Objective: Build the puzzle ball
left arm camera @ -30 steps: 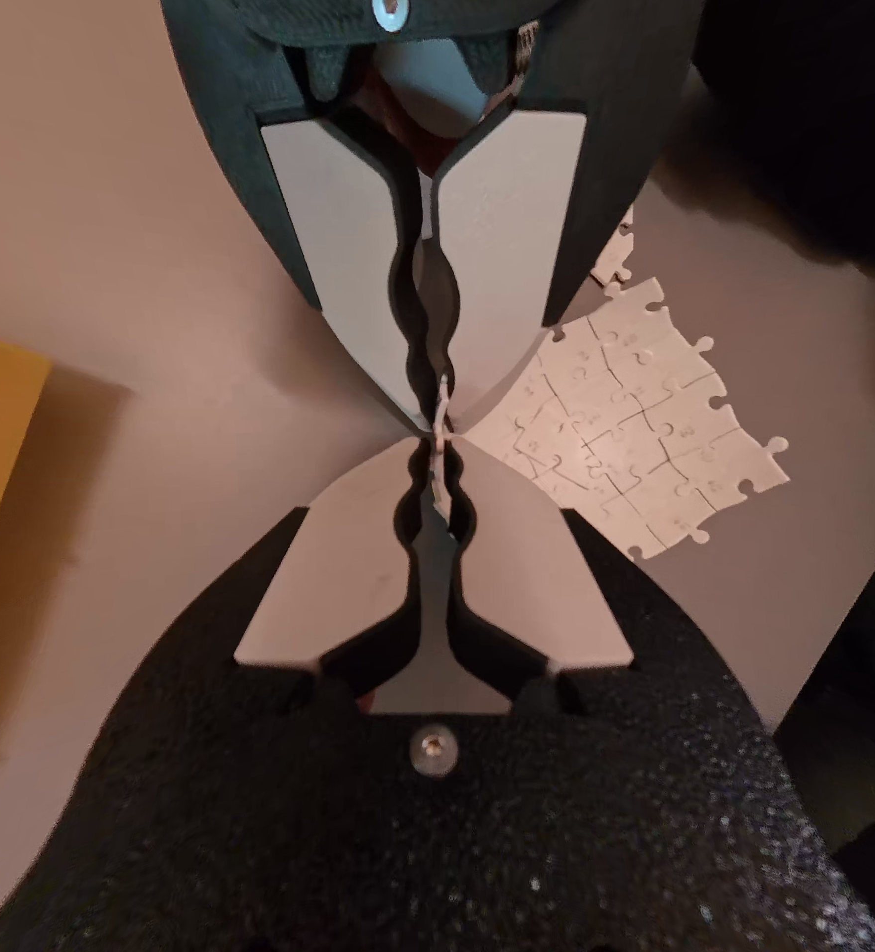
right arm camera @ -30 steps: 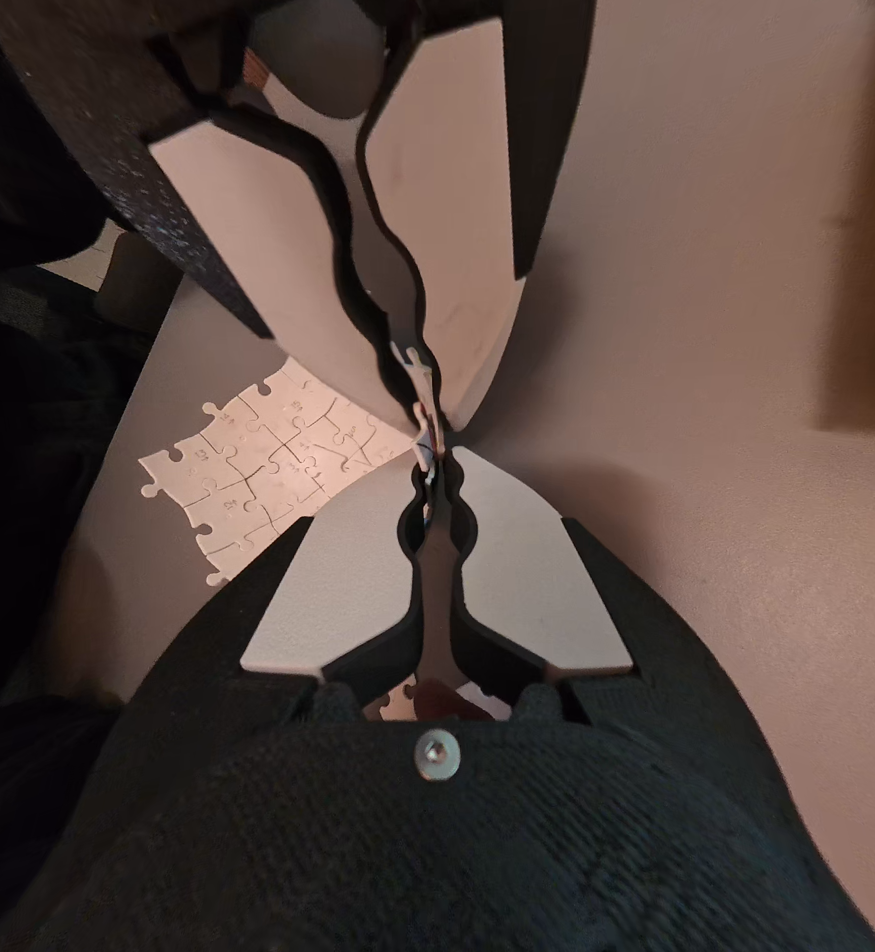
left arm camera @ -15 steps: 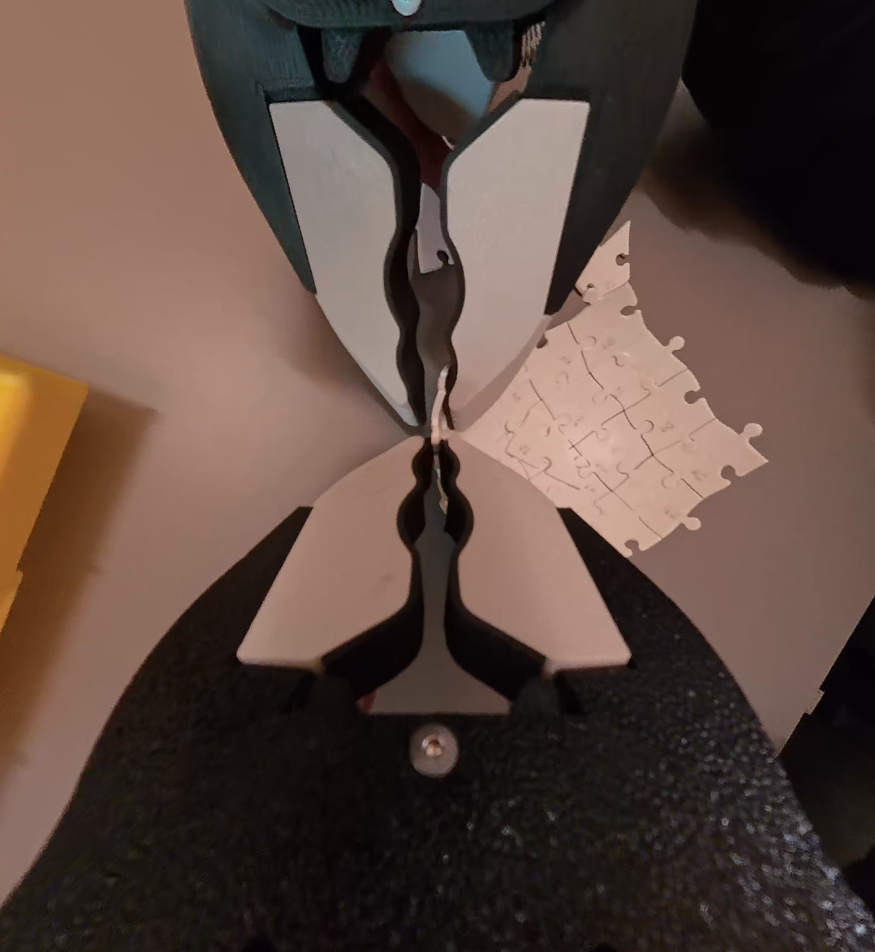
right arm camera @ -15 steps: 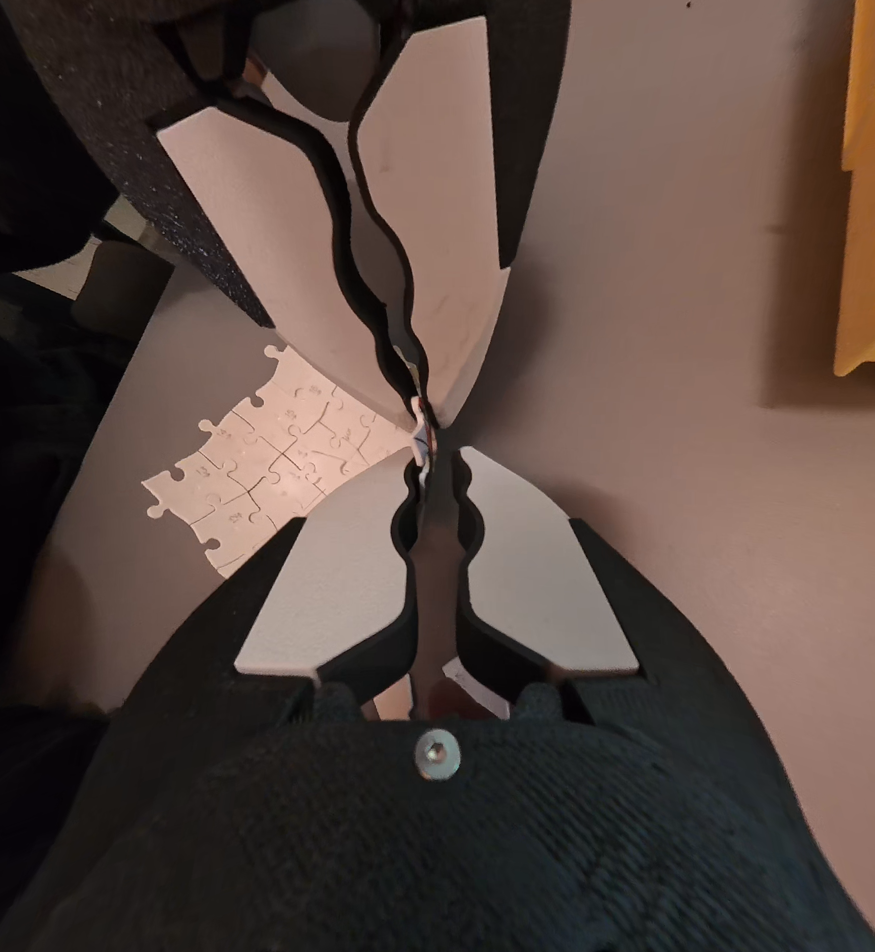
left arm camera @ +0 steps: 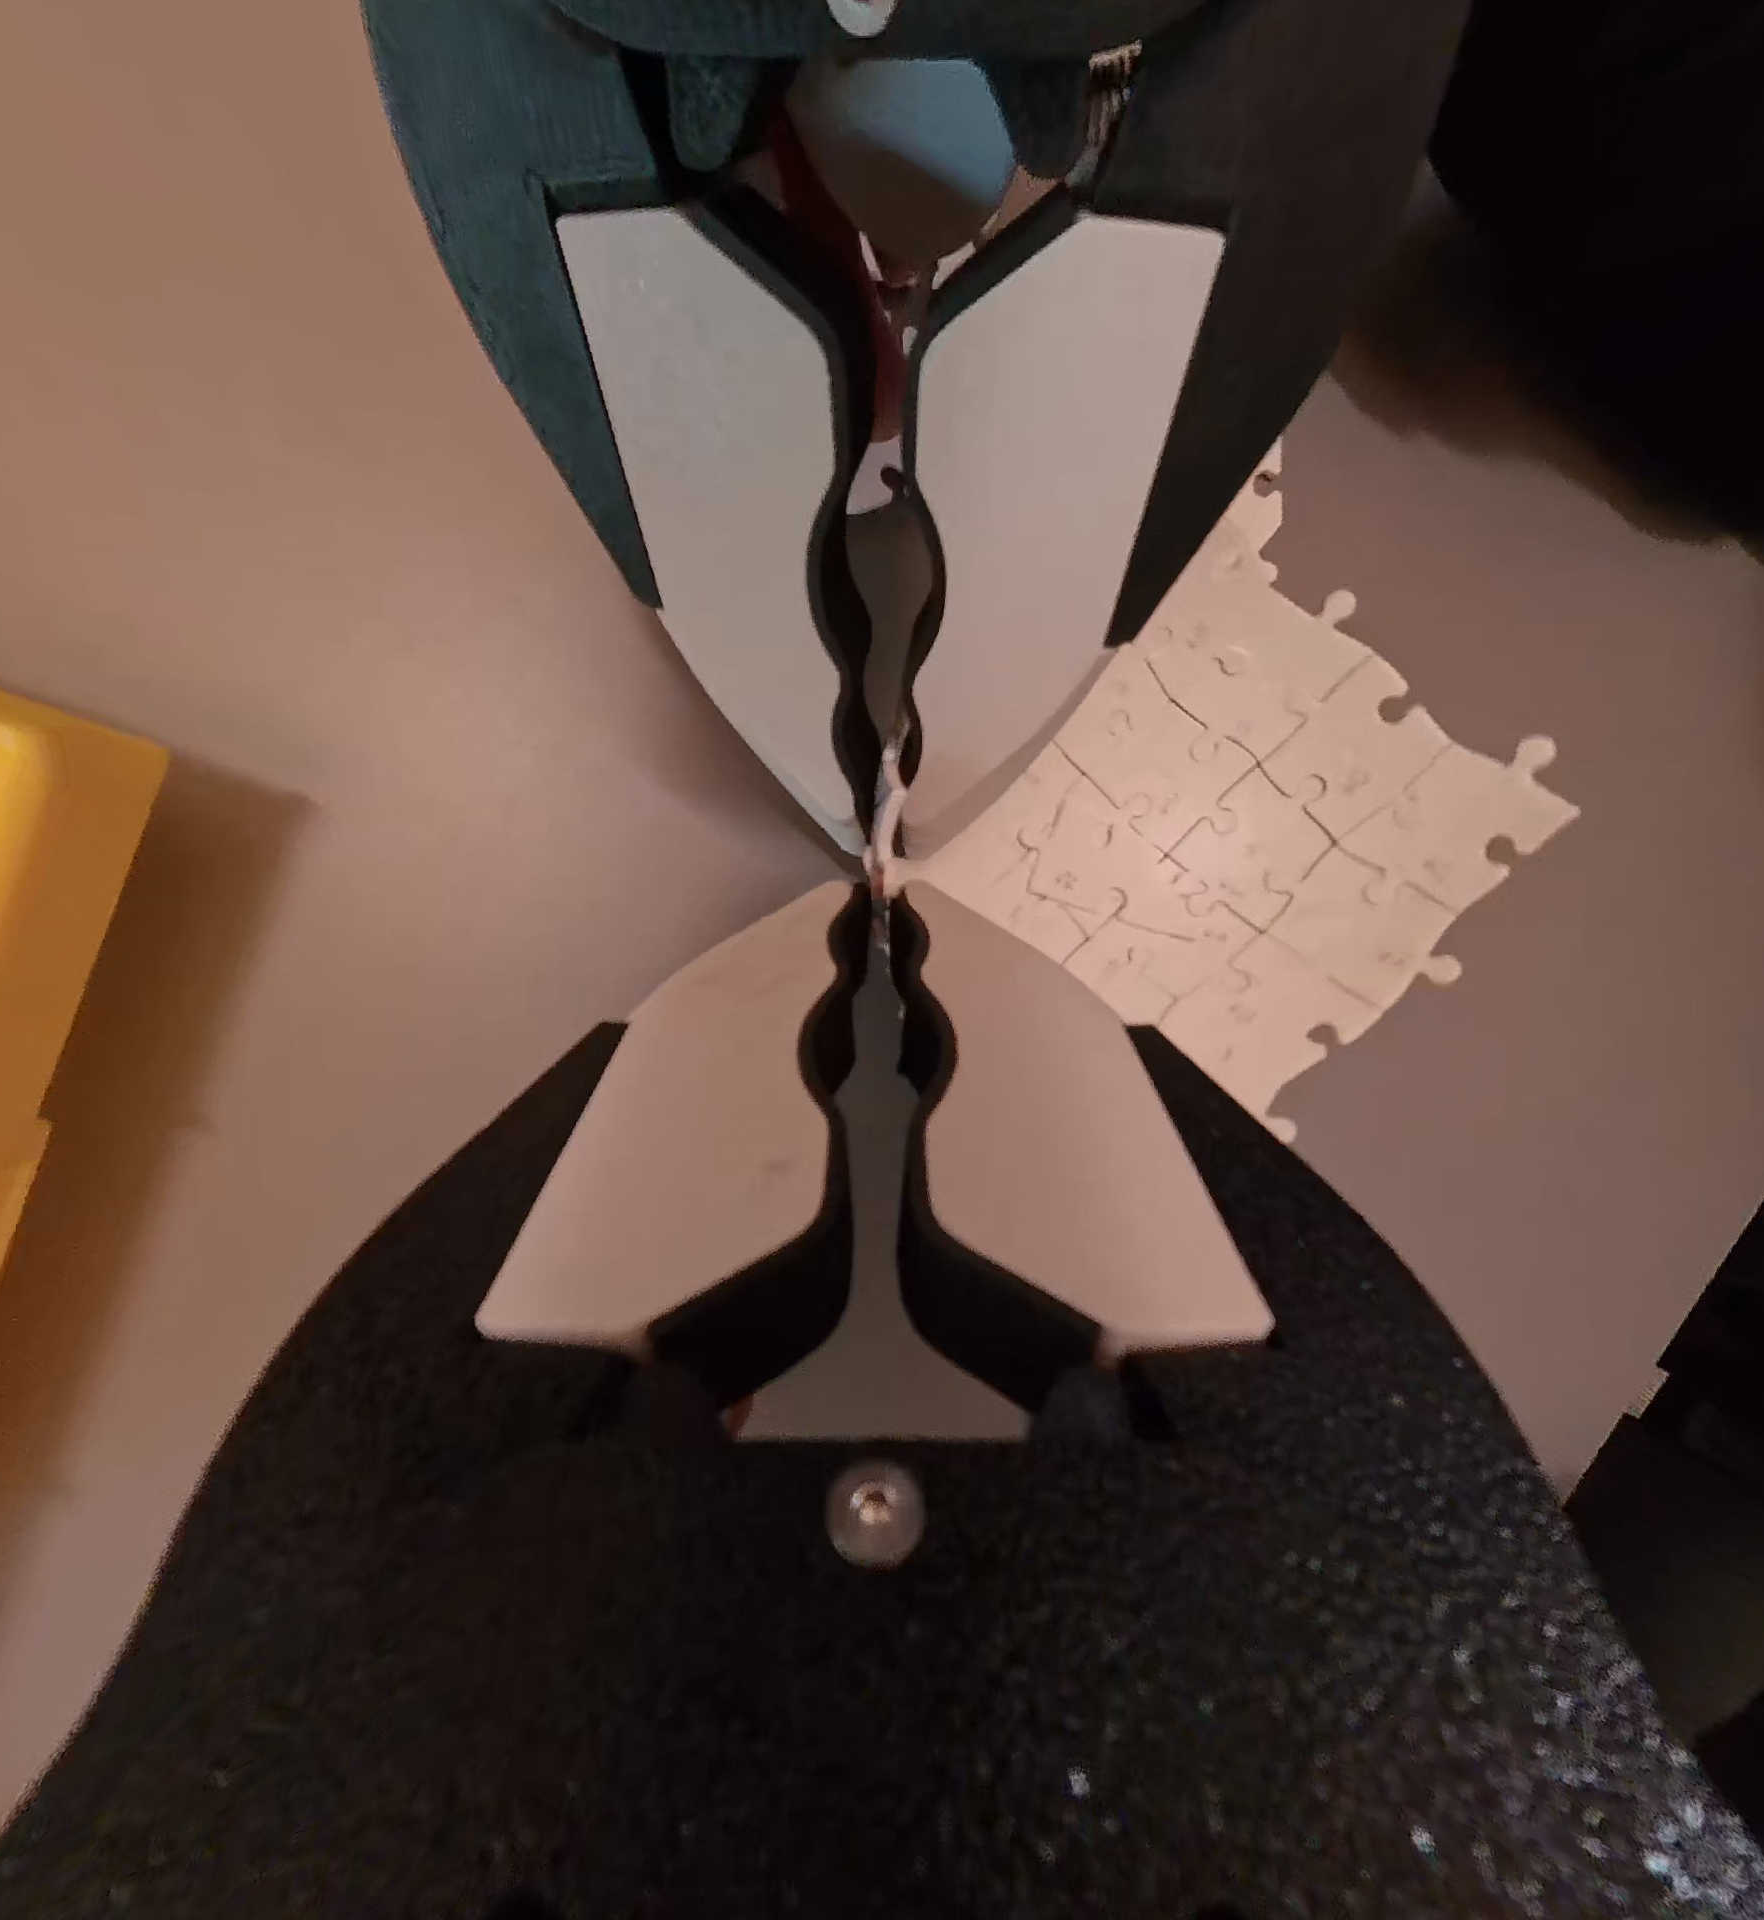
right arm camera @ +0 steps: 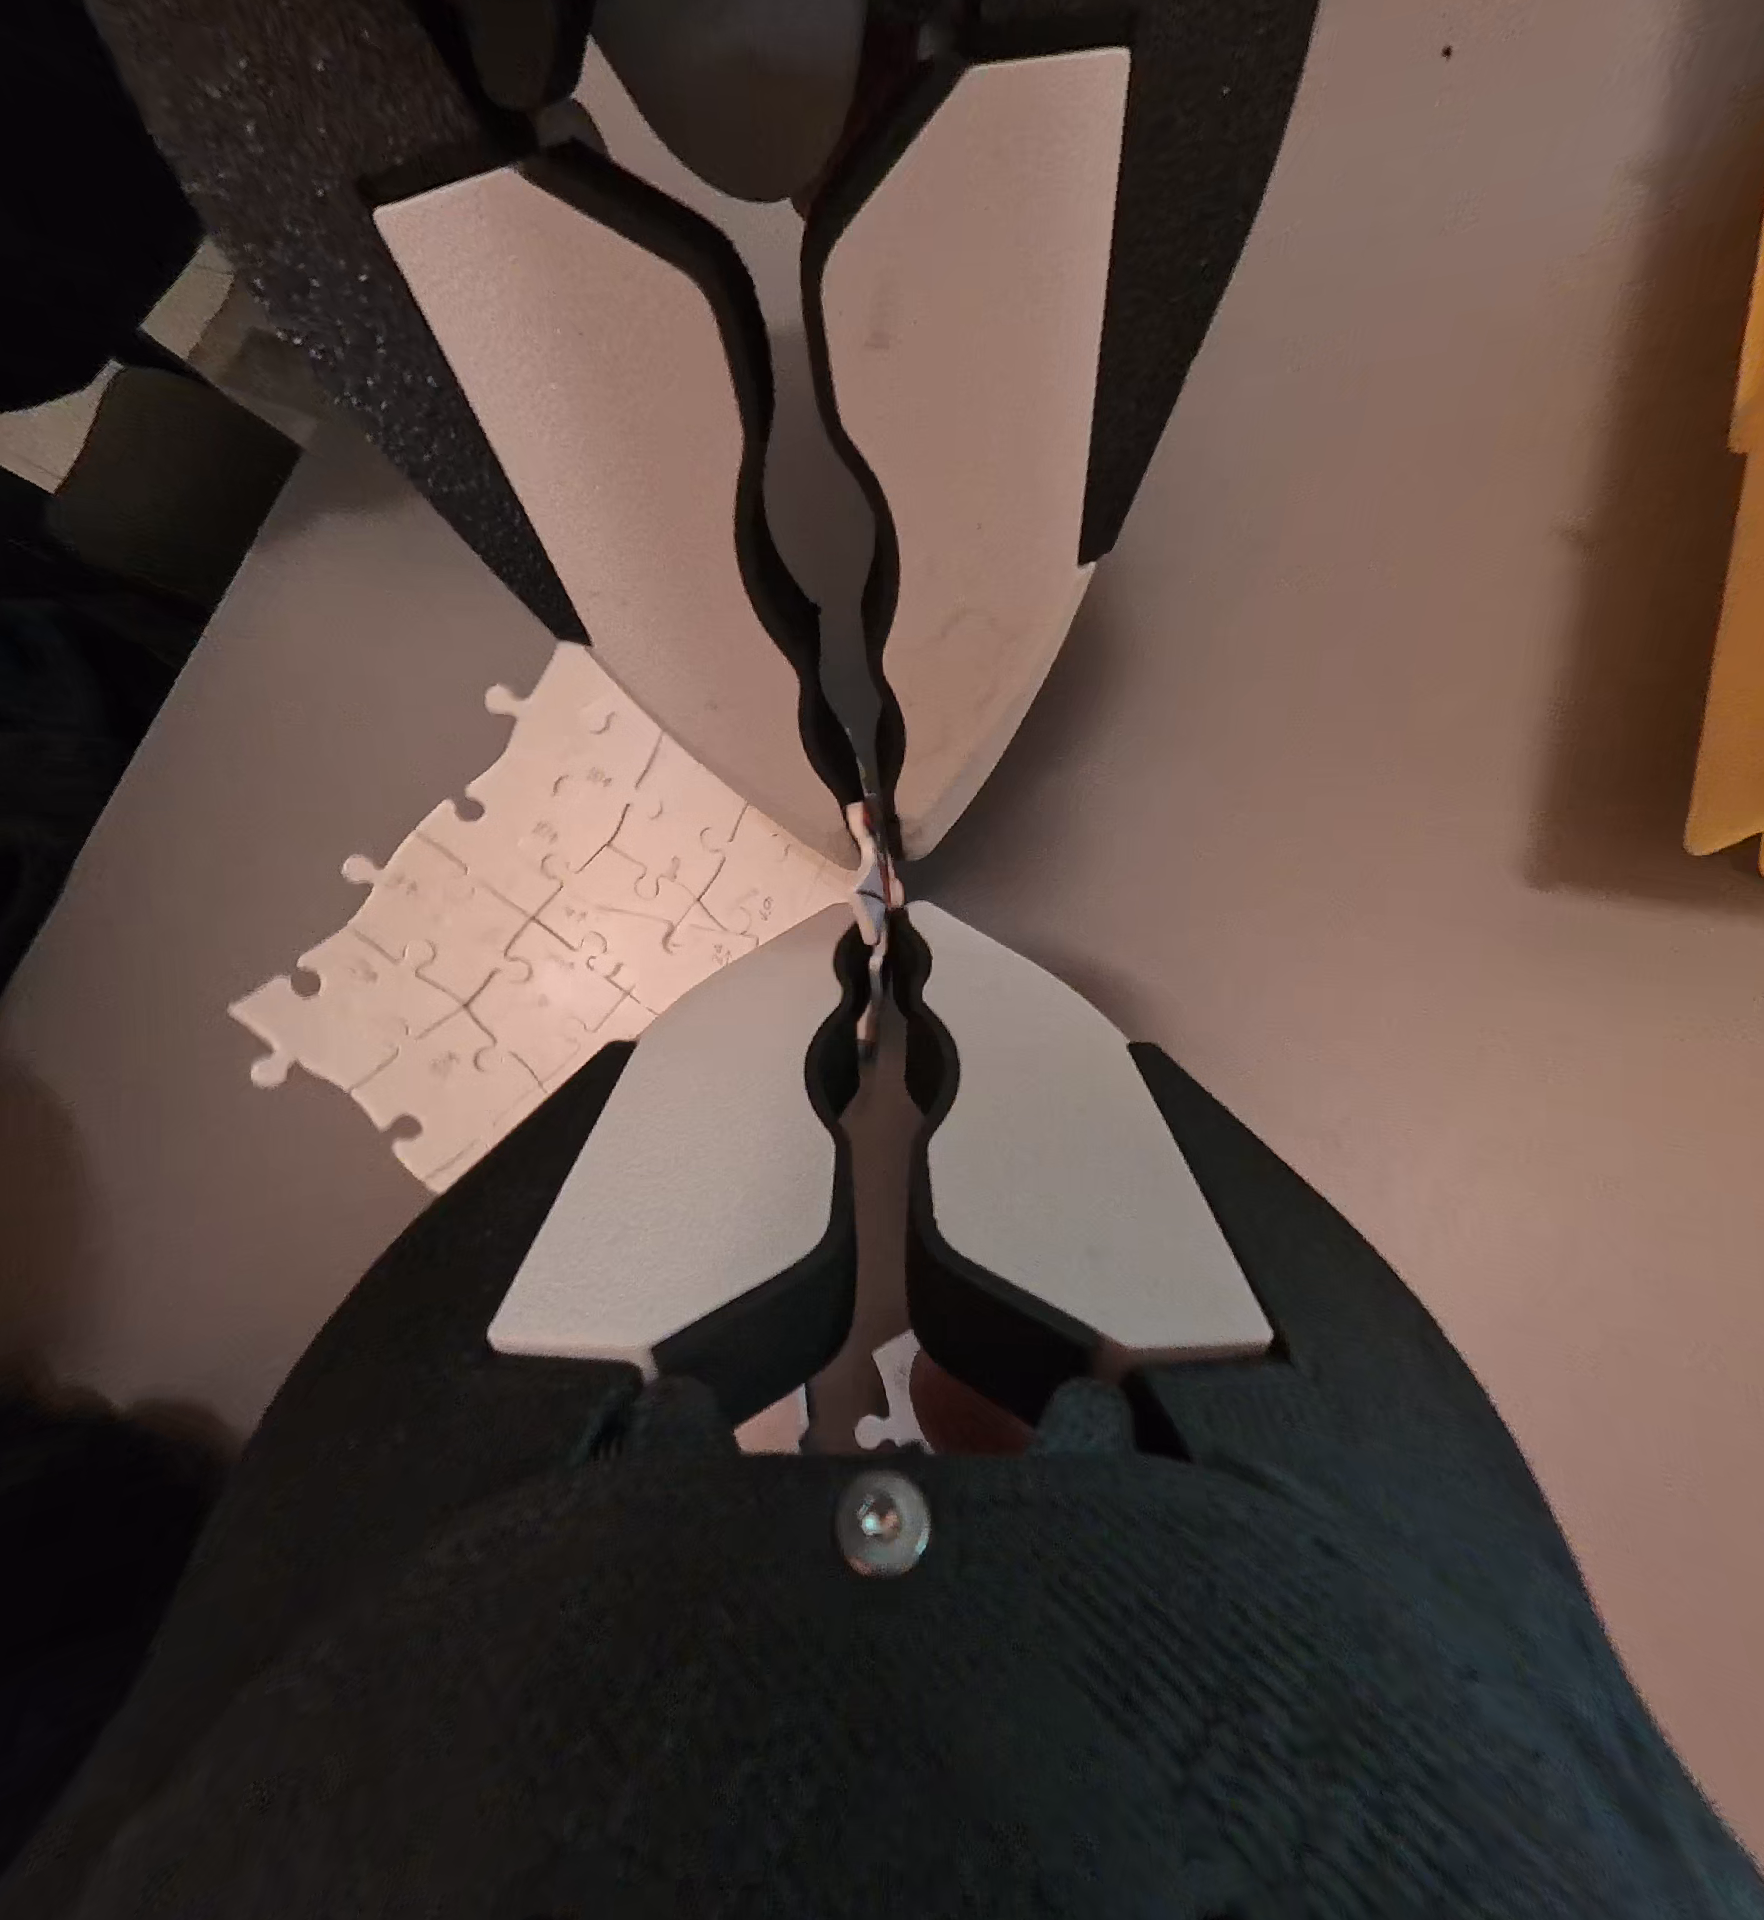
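While both grippers met tip to tip above the table, I had two small puzzle pieces pinched edge-on between them.

My left gripper (left arm camera: 876, 914) was closed on one thin piece (left arm camera: 888, 940); my right gripper (right arm camera: 876, 940) was closed on another piece (right arm camera: 870, 914), and the two looked to touch at the tips, though I could not tell whether they had locked. Below lay the assembled white section (left arm camera: 1242, 862) flat on the grey table (left arm camera: 234, 520), about a dozen joined pieces with knobbed edges and faint markings, no ball yet. Most of the build remained. A yellow tray (left arm camera: 5, 883) sat well apart.
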The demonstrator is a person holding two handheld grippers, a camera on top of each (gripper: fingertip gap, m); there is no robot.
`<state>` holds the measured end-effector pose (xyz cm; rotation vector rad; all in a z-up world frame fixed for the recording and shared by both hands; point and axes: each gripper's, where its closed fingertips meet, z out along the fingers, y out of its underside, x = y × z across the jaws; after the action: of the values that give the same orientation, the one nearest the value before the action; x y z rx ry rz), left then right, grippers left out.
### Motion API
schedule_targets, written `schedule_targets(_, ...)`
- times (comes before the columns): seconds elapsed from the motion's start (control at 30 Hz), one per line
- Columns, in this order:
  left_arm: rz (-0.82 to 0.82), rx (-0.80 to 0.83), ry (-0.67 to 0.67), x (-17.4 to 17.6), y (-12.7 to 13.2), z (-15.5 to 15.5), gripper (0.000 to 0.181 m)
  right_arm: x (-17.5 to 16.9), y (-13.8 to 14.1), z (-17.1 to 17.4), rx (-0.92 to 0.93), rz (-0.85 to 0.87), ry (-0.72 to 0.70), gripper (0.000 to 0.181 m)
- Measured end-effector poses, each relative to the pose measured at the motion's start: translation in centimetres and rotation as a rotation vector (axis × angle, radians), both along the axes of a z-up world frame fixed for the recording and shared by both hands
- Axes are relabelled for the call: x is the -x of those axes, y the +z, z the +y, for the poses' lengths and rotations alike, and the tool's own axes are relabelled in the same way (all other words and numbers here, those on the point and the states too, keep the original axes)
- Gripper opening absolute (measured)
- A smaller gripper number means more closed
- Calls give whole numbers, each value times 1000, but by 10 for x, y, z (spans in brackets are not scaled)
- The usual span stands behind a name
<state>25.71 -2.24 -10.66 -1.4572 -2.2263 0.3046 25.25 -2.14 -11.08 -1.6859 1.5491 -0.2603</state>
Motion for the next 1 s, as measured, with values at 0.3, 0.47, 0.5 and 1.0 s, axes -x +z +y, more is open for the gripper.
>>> schedule_targets(0.3,-21,-42,-2,-5,-4,5,12,1,-1,1,-49,26,-14,3)
schedule_targets(0.47,-61,-34,-23,-9,-6,7,7,1,-2,1,-76,27,-19,3)
schedule_targets(0.5,-65,-31,-19,-10,-7,5,5,1,-2,2,-80,28,-20,3)
schedule_targets(1.0,-46,13,-15,-7,-5,0,3,0,-4,1,-92,29,-50,5)
